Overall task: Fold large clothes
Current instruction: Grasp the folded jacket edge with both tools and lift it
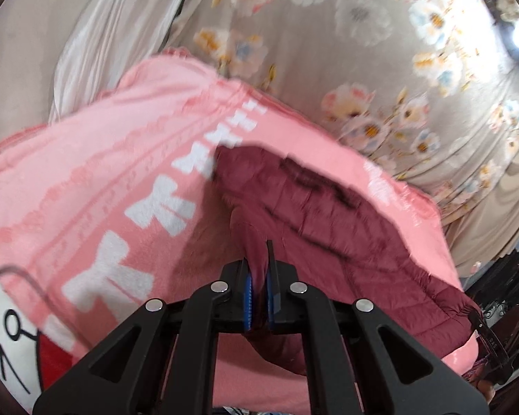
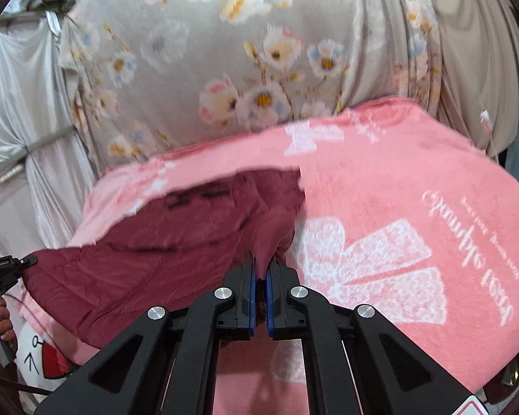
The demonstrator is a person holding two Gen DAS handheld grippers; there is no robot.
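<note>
Edges: we see the pink blanket (image 1: 86, 180) end along a fuzzy border that runs from the upper left to the right middle of the left wrist view; in the right wrist view its far edge crosses the middle of the frame and its right side drops off at the lower right.
Open room: beyond that border we find the grey floral sheet (image 2: 225, 69) filling the upper half of both views; to the right of the jacket in the right wrist view we have a broad bare stretch of blanket with a large white bow print.
Surroundings: we note a pale satin drape (image 2: 20, 103) at the left edge of the right wrist view.
Count: we count one maroon quilted jacket (image 1: 328, 214), one pink blanket, one floral sheet, two tools.
Jacket place: we see it lying on the blanket, center to lower right in the left wrist view, center to lower left in the right wrist view, its fabric bunched up toward each tool.
Left tool (image 1: 258, 259): we have its jaws nearly together, pinching a fold of the jacket between the blue pads.
Right tool (image 2: 261, 269): we have it closed to a narrow gap, gripping a raised ridge of the jacket.
</note>
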